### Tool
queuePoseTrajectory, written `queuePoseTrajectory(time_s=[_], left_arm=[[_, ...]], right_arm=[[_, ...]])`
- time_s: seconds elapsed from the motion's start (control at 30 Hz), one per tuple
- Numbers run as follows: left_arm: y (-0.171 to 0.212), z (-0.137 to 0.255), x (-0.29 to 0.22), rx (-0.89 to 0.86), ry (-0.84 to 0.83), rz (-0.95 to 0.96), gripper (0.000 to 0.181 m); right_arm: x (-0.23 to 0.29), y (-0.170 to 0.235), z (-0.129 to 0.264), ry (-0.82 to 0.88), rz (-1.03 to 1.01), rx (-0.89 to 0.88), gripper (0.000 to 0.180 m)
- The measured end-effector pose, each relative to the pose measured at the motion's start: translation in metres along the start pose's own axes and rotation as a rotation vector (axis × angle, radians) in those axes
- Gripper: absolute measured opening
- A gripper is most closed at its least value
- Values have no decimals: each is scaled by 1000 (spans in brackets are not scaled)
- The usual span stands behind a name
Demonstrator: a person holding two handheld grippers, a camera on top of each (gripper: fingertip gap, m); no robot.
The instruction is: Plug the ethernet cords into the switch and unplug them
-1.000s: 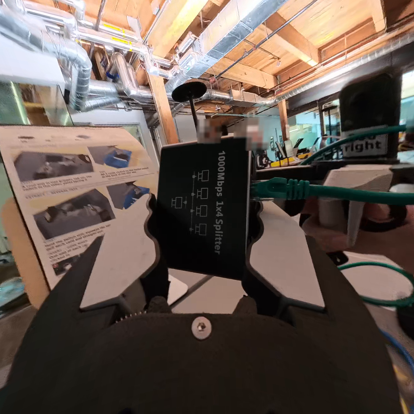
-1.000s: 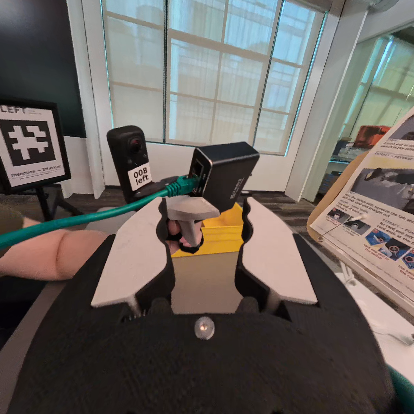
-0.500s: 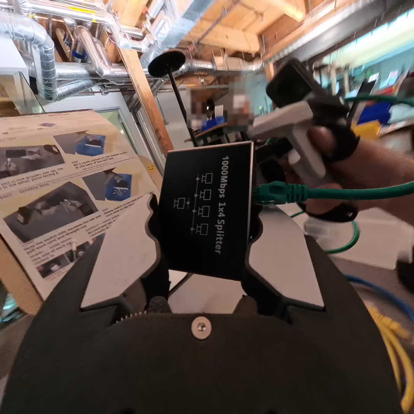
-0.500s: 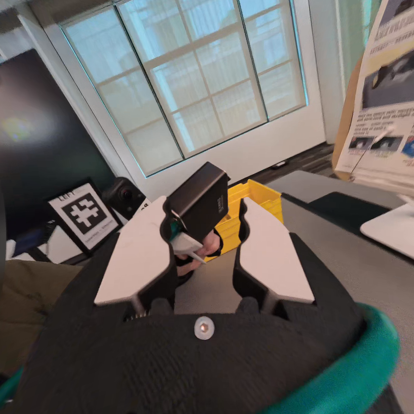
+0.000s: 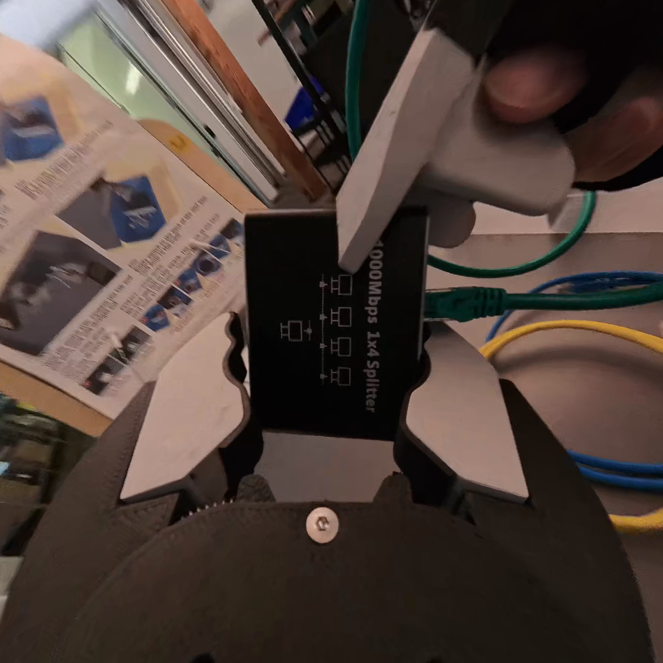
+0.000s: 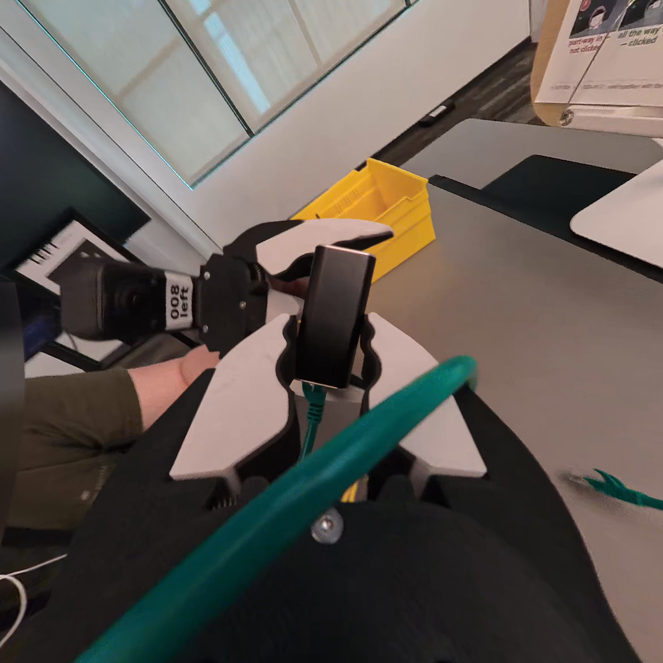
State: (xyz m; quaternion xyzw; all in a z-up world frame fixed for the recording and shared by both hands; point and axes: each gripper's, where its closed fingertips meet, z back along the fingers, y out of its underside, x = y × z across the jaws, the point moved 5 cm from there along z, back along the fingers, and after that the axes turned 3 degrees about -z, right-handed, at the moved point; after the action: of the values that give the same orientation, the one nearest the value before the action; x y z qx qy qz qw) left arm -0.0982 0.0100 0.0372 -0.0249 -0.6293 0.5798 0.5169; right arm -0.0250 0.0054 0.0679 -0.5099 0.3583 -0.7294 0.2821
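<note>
Left wrist view
Left gripper (image 5: 330,323): clamped on both side edges of the black rectangular plastic switch box (image 5: 287,376), which is held off the table.
Green ethernet cord plug (image 5: 462,303): seated in a port on the switch's right edge, cord running off right.
Right gripper finger (image 5: 387,150): white, lies across the switch's top face at the far end.
Loose cords: blue cords (image 5: 574,283) and yellow cord (image 5: 574,328) on the table to the right.
Instruction board (image 5: 107,251): left, blurred.

Right wrist view
Right gripper (image 6: 330,323): 2 fingers tight along both broad faces of the switch (image 6: 333,305); contact likely, but blur means I cannot tell if it grips.
Green plug (image 6: 314,398): in the switch's near end; cord loop (image 6: 358,430) crosses close to the camera.
Left gripper (image 6: 308,265): on the switch from the left.
Yellow plastic bin (image 6: 387,208): behind, on the grey table (image 6: 502,323).
</note>
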Motion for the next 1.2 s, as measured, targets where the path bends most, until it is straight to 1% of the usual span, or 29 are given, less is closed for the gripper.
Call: queuePoseTrajectory(time_s=[0.03,0.13,0.2,0.33,0.43,0.47,0.5,0.57,0.63,0.7,0.77,0.87,0.93,1.0,1.07,1.1,1.17,1.2], left_arm=[[3,-2,-3,24,48,28,94],[12,-5,-10,97,164,48,94],[15,-5,-13,115,203,52,95],[15,-3,-16,80,284,96,95],[13,1,-21,39,398,143,90],[12,5,-25,16,483,171,84],[10,10,-27,-6,559,209,83],[7,19,-25,-71,670,299,67],[4,26,-21,-135,775,407,56],[2,30,-21,-165,877,494,50],[1,31,-24,-188,972,562,41],[-3,33,-37,-201,1122,608,36],[-4,32,-44,-200,1146,583,36],[-11,32,-40,-278,1144,636,36],[-20,34,-29,-393,1160,756,36],[-21,35,-26,-424,1153,773,36],[-20,33,-21,-421,1096,774,36],[-20,33,-16,-429,1070,807,36]], right_arm=[[2,1,-1,19,31,16,34],[4,4,-3,97,115,66,34],[4,6,-5,113,133,86,34],[3,7,-4,100,122,104,35],[3,9,-1,86,137,135,33],[4,11,1,80,150,159,33],[5,13,2,65,158,186,33],[10,16,4,11,167,216,33],[15,17,6,-45,146,222,33],[19,19,7,-84,165,236,33],[24,21,7,-112,190,253,32],[30,21,6,-134,199,258,32],[31,24,9,-138,198,283,32],[33,21,14,-170,220,259,33],[37,11,20,-227,224,165,36],[36,5,24,-235,224,107,37],[26,-8,30,-180,226,-3,38],[18,-10,33,-142,219,-29,38]])
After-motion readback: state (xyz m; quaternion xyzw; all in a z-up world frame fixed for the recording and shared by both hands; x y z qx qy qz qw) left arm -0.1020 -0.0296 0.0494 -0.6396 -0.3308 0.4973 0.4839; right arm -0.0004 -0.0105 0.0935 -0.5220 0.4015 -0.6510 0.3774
